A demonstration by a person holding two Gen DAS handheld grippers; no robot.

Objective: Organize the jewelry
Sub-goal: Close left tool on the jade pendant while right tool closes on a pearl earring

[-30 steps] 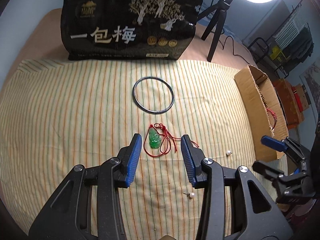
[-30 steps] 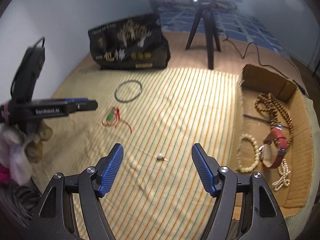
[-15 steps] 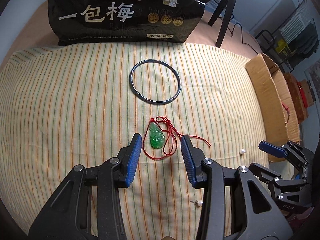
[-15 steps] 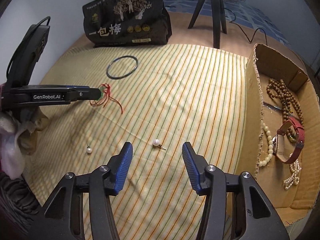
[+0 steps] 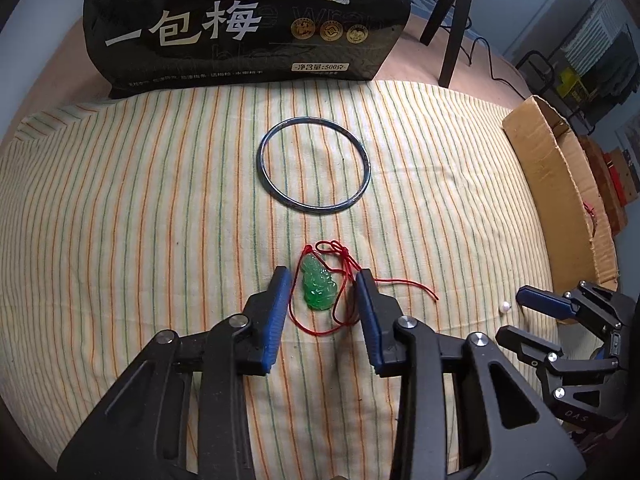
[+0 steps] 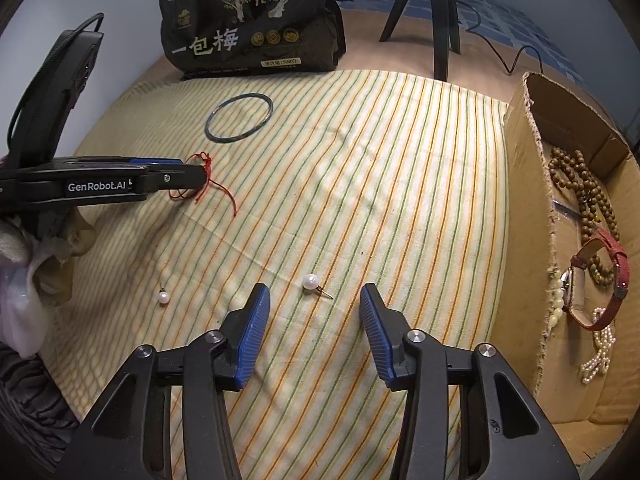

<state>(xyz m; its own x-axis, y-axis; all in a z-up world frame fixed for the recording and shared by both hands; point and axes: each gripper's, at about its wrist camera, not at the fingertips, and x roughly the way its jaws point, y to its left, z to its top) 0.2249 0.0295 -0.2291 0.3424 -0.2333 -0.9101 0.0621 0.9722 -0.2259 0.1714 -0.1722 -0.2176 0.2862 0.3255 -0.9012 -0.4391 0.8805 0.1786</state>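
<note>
A green jade pendant point(image 5: 318, 286) on a red cord point(image 5: 340, 312) lies on the striped cloth. My left gripper point(image 5: 323, 280) is open with its fingers on either side of the pendant, low over the cloth. A dark bangle point(image 5: 314, 170) lies just beyond it. My right gripper point(image 6: 311, 300) is open over a pearl stud earring point(image 6: 311, 282), which lies just ahead between its fingers. A second pearl earring point(image 6: 163, 297) lies to its left. In the right wrist view the left gripper point(image 6: 196, 174) hides the pendant; the red cord point(image 6: 218, 192) shows.
A cardboard box point(image 6: 532, 184) at the right holds a brown bead necklace point(image 6: 580, 188), a red-strap watch point(image 6: 600, 280) and pearl strands point(image 6: 598, 356). A black snack bag point(image 5: 248, 24) and a tripod point(image 6: 440, 12) stand at the back edge.
My left gripper has moved forward and down until its fingers flank the pendant. My right gripper has come down and forward toward the pearl stud, jaws somewhat narrower than a second ago.
</note>
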